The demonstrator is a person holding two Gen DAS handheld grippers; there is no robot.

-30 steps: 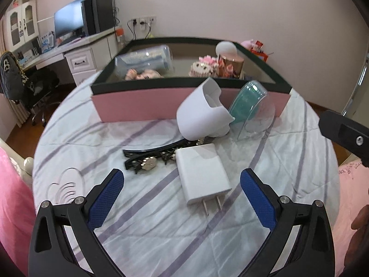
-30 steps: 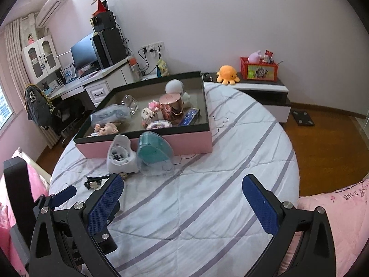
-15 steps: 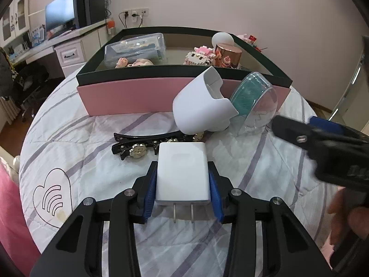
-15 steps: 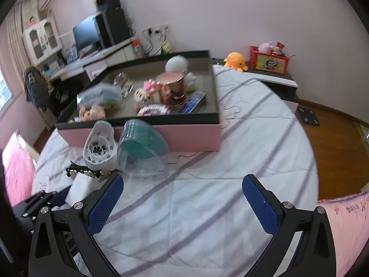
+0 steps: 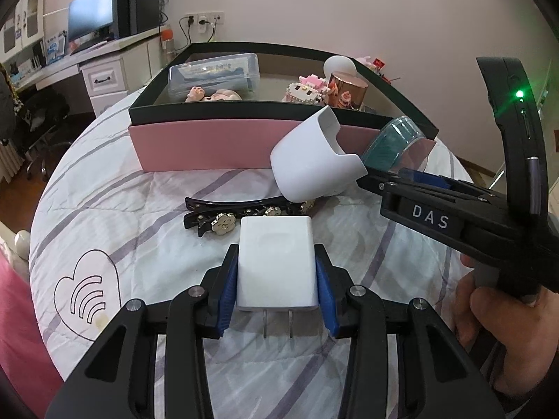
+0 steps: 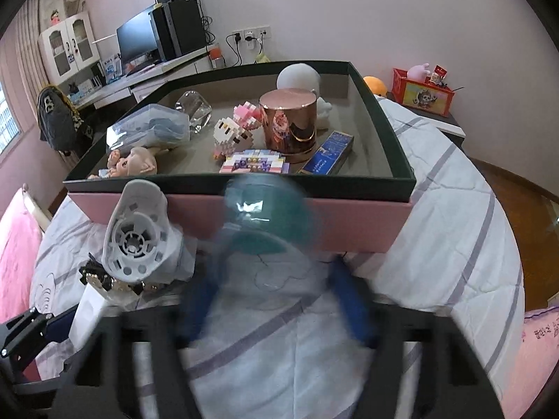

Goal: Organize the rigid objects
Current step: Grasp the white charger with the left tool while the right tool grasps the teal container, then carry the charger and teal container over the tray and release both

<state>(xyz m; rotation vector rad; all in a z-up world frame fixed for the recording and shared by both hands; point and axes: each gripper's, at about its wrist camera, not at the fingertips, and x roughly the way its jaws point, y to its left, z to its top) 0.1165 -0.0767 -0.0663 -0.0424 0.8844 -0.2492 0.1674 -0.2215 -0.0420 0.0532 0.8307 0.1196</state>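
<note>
My left gripper [image 5: 276,256] is shut on a white plug charger [image 5: 276,262], which lies on the striped bedspread with its prongs toward the camera. A clear round case with a teal inside [image 6: 269,216] leans on the pink box wall. My right gripper [image 6: 276,300] straddles it and its jaws are closing. The blurred blue pads [image 6: 353,303] sit on either side of the case and do not visibly press it. In the left wrist view the right gripper [image 5: 391,174] reaches in from the right beside the teal case [image 5: 391,139].
A white plastic holder [image 5: 311,160] lies tipped beside the case. Black hair clips [image 5: 223,214] lie just beyond the charger. The pink box with a dark rim [image 6: 367,223] holds a copper tin [image 6: 290,122], block figures, a doll and a clear pouch. A person's hand [image 5: 489,307] holds the right gripper.
The left gripper has closed on the charger and has held it since. The right gripper has come down and forward to the teal case, and its jaws have narrowed around it.
</note>
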